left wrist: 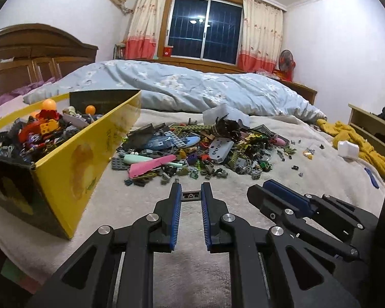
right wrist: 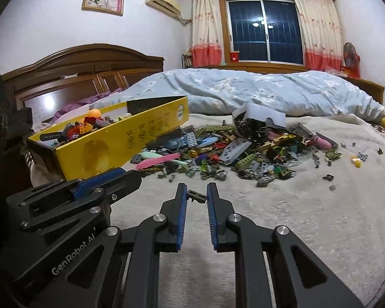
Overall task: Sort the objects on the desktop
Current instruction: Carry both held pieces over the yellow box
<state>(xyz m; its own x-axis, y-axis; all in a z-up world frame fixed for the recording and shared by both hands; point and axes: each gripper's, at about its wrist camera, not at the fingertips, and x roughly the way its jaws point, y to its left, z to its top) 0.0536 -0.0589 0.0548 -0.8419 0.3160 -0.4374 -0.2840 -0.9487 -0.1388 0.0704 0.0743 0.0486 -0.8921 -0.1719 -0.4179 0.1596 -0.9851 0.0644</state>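
A pile of loose toy bricks (left wrist: 192, 148) lies on the beige blanket, also in the right wrist view (right wrist: 243, 151). A yellow box (left wrist: 71, 169) full of bricks stands to the left, also in the right wrist view (right wrist: 110, 143). My left gripper (left wrist: 190, 188) is shut on a small dark grey brick (left wrist: 191, 196) at its fingertips. My right gripper (right wrist: 197, 188) is shut on another small dark grey brick (right wrist: 197, 196), held tilted. The two grippers hover side by side above the blanket, in front of the pile.
A folded light-blue quilt (left wrist: 192, 87) lies behind the pile. A wooden headboard (right wrist: 76, 69) stands at the left. A yellow cloth (left wrist: 351, 138) and a white block (left wrist: 347, 148) lie at the right. Stray bricks (right wrist: 356, 159) dot the blanket to the right.
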